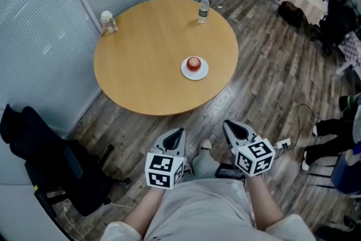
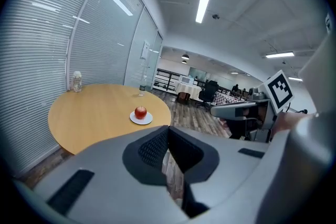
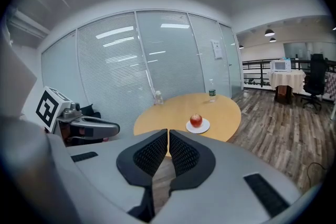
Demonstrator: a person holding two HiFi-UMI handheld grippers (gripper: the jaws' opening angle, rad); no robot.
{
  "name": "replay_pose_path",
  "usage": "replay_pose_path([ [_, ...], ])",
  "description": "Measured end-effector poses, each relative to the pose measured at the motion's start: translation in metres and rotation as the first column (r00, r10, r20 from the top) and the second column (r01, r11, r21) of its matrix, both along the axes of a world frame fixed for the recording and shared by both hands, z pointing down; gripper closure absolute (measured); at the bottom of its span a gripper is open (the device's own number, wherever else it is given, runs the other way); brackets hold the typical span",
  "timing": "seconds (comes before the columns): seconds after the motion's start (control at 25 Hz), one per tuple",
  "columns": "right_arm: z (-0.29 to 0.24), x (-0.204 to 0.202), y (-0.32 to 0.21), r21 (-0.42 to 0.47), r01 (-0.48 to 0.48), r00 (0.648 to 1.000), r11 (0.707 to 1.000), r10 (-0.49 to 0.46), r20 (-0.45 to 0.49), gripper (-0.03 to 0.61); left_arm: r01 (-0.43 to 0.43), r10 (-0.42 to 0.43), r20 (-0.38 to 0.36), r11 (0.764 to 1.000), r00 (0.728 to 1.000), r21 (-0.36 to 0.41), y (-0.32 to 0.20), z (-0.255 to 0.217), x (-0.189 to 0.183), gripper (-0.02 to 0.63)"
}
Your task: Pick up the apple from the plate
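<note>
A person stands a little back from a round wooden table [image 1: 141,65], seen from above, holding a two-jaw gripper in each hand low in front of their body. A red apple [image 1: 193,62] sits on a small white plate [image 1: 196,76] on the table top, toward the table's edge nearest the person and slightly to their right. At the table's far edge stands a clear water bottle [image 1: 203,9], and at its left edge a small jar-like bottle [image 1: 108,21]; both are well apart from the plate. A black chair [image 1: 51,161] stands on the floor off the table's near left side. The left gripper [image 1: 177,134] is pressed fully closed with nothing between its jaws, and the right gripper [image 1: 230,126] is likewise closed on nothing. Both hang over the wood floor short of the table's near edge and point toward the table. Judging from this, the task has hardly begun: the apple lies untouched on its plate, and the whole job remains, namely reaching over the table, spreading one gripper's jaws, closing them round the apple and lifting it clear of the plate.
</note>
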State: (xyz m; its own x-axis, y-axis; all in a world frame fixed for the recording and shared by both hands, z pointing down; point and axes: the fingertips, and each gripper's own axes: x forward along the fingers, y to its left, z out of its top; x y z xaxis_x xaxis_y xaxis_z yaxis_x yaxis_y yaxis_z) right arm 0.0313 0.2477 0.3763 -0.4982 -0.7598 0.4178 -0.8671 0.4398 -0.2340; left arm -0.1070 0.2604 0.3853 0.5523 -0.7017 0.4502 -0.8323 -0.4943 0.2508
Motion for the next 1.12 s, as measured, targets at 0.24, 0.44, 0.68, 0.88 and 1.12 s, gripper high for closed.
replay_pose_path([
  [0.24,0.016,-0.003,-0.033,-0.031,0.032,0.999,0.999,-0.031,0.024,0.546,-0.003,0.003,0.007,1.000,1.000,-0.005,-0.036,0.008,0.005,0.611],
  [0.44,0.019,0.004,-0.094,-0.025,0.058,0.997,0.998,-0.057,0.044,0.546,0.023,-0.023,0.013,1.000,1.000,0.002,-0.094,0.010,0.013,0.611],
  [0.68,0.014,0.019,-0.186,-0.016,0.117,0.992,0.993,-0.116,0.039,0.546,0.066,-0.066,0.026,0.998,0.997,0.008,-0.179,0.009,0.031,0.611],
  [0.88,0.011,0.037,-0.251,-0.023,0.146,0.989,0.989,-0.145,0.034,0.546,0.115,-0.115,0.032,0.993,0.993,-0.001,-0.237,0.007,0.041,0.611],
  [1.12,0.013,0.047,-0.301,-0.030,0.178,0.983,0.984,-0.177,0.043,0.546,0.170,-0.169,0.055,0.986,0.984,-0.006,-0.278,0.007,0.045,0.611],
])
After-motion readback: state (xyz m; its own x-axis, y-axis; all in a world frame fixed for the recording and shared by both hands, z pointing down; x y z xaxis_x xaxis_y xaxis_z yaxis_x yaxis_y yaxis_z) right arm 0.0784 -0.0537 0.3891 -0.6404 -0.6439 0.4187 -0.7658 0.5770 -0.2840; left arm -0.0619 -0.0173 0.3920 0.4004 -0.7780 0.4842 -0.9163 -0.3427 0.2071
